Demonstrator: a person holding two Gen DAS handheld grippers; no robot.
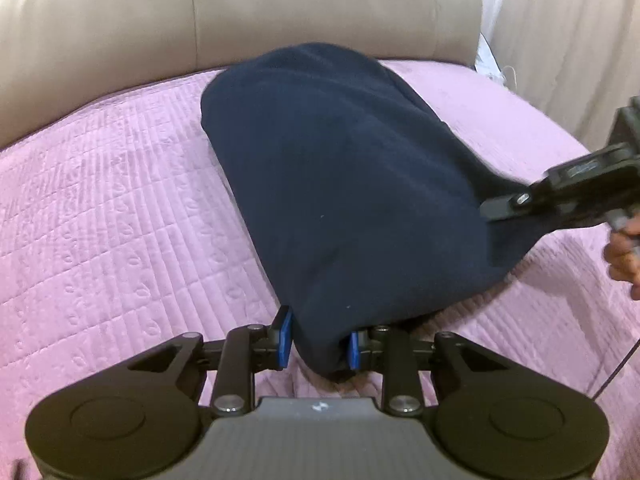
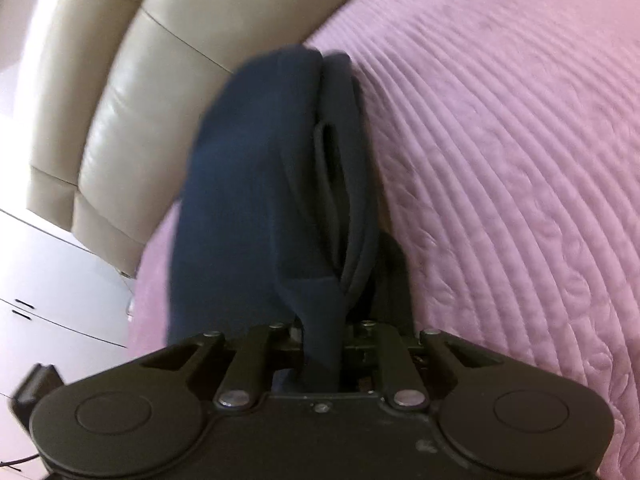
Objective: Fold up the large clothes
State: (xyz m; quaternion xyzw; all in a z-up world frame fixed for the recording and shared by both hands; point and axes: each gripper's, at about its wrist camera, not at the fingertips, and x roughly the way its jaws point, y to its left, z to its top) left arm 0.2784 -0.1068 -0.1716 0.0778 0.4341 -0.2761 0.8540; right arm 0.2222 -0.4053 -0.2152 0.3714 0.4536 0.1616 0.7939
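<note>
A: Where is the garment?

B: A dark navy garment point(image 1: 340, 184), folded into a thick bundle, lies on a pink quilted bedspread point(image 1: 120, 208), its far end near a beige padded headboard point(image 1: 240, 12).

A: And the left tongs point(image 1: 318, 346)?

B: Their blue pads point(image 1: 283, 340) sit on either side of the bundle's near corner, clamped on the cloth.

A: The right tongs point(image 2: 320, 344)?

B: Drawn together on a gathered fold of the same garment; in the right wrist view the fabric runs up between the fingers and fans out ahead. From the left wrist view they point(image 1: 502, 206) grip the bundle's right edge, pulling it into a peak off the bedspread.

A: Anyone visible?

B: Only a hand point(image 1: 624, 256) at the right margin, holding that tool.

A: Beyond the bed?

B: A white cabinet point(image 2: 52, 280) stands beside the headboard; that view is somewhat blurred.
</note>
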